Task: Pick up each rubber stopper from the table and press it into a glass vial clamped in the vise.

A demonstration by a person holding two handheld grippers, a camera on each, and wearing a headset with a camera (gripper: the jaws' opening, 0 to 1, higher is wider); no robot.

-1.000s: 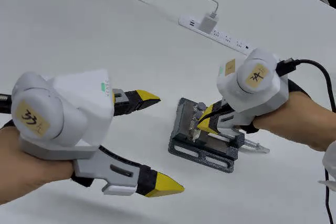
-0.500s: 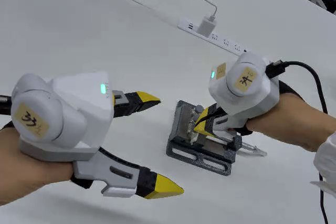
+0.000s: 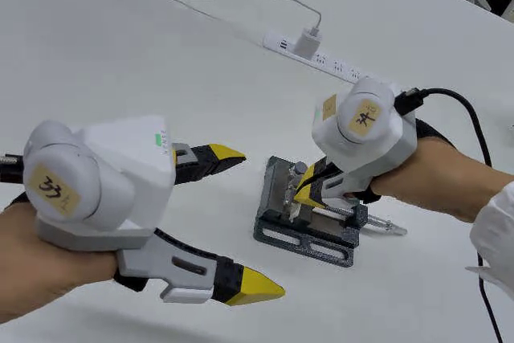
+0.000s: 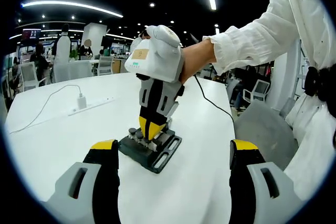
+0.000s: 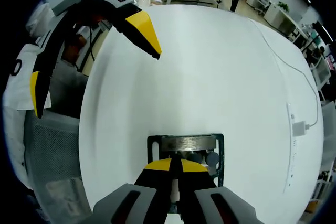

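A dark metal vise point(image 3: 303, 238) sits on the white table. It clamps small glass vials, one capped with a grey stopper point(image 3: 299, 168). My right gripper point(image 3: 302, 193) points down onto the vise top with its yellow tips together; nothing shows between them. From the left gripper view, the right gripper point(image 4: 151, 128) stands over the vise point(image 4: 157, 157), beside two stoppered vials point(image 4: 133, 131). In the right gripper view, the shut tips point(image 5: 176, 164) cover the vise point(image 5: 185, 142), with a grey stopper point(image 5: 211, 157) just to their right. My left gripper point(image 3: 245, 221) is open and holds nothing, left of the vise.
A white power strip point(image 3: 321, 57) with a plugged charger and cable lies at the far side of the table. A black cable point(image 3: 474, 122) trails from the right gripper. The left gripper's open fingers point(image 5: 144, 29) appear at the upper left of the right gripper view.
The head camera has shifted a little. The right gripper stays with its tips on the vise top, edging slightly left. The left gripper holds its place, still open.
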